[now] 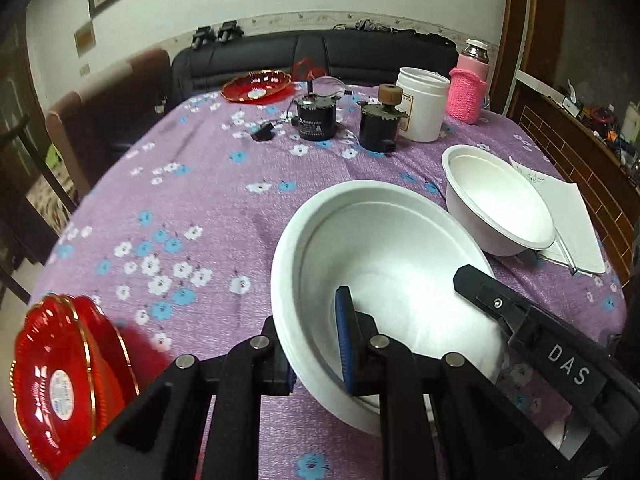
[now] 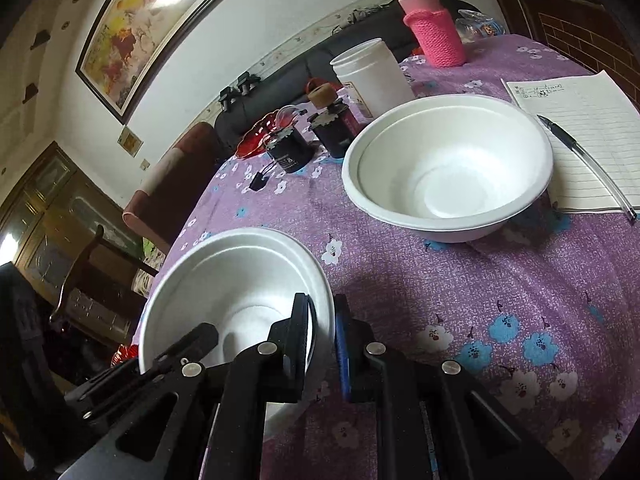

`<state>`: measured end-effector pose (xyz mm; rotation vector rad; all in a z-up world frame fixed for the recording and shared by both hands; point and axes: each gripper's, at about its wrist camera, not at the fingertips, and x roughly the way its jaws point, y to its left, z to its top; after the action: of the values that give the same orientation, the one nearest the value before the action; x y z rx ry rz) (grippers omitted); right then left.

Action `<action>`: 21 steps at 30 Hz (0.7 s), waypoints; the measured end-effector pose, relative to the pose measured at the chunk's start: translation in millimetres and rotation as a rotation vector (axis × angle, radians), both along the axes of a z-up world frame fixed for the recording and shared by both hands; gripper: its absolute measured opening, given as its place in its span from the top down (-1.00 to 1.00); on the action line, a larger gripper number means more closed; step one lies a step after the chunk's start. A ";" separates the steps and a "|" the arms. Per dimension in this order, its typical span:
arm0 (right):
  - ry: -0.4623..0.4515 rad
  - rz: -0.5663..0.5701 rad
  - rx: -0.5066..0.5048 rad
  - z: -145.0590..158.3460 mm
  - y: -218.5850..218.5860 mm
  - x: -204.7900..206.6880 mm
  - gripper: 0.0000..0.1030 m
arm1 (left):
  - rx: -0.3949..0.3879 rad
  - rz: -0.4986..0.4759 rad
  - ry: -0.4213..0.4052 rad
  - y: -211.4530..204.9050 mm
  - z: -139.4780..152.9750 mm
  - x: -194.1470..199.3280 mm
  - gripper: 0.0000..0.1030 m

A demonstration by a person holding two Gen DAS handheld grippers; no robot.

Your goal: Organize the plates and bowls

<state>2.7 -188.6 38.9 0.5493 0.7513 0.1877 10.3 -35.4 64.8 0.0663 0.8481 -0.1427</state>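
A white foam bowl (image 1: 384,248) is held tilted over the purple floral tablecloth; it also shows in the right wrist view (image 2: 236,276). My left gripper (image 1: 316,340) is shut on its left rim, one finger inside, one outside. My right gripper (image 2: 322,336) is shut on its right rim; its black finger (image 1: 520,312) shows in the left wrist view. A second white bowl (image 1: 500,204) stands to the right, also in the right wrist view (image 2: 448,164). A stack of red plates (image 1: 64,380) lies at the near left edge. Another red plate (image 1: 256,86) lies at the far side.
At the back stand two black motors (image 1: 316,118) (image 1: 378,126), a white jar (image 1: 422,104) and a pink knit-sleeved bottle (image 1: 468,88). A notebook (image 2: 588,140) with a pen (image 2: 588,164) lies beside the second bowl. A chair (image 1: 104,104) stands at the table's left.
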 end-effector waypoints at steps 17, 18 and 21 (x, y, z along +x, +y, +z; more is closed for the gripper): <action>-0.045 0.062 -0.002 3.9 14.9 -2.4 0.73 | 0.058 0.032 -0.064 8.9 8.6 -14.4 0.70; -0.047 0.066 -0.003 4.1 16.1 -3.1 0.73 | 0.061 0.035 -0.065 10.0 9.2 -15.2 0.70; -0.054 0.078 -0.006 5.4 20.1 -4.5 0.73 | 0.068 0.042 -0.068 13.6 10.6 -18.8 0.70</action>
<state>-1.9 -168.5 44.3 0.5078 0.7211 0.2719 -8.4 -21.8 75.4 0.1160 0.7860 -0.0721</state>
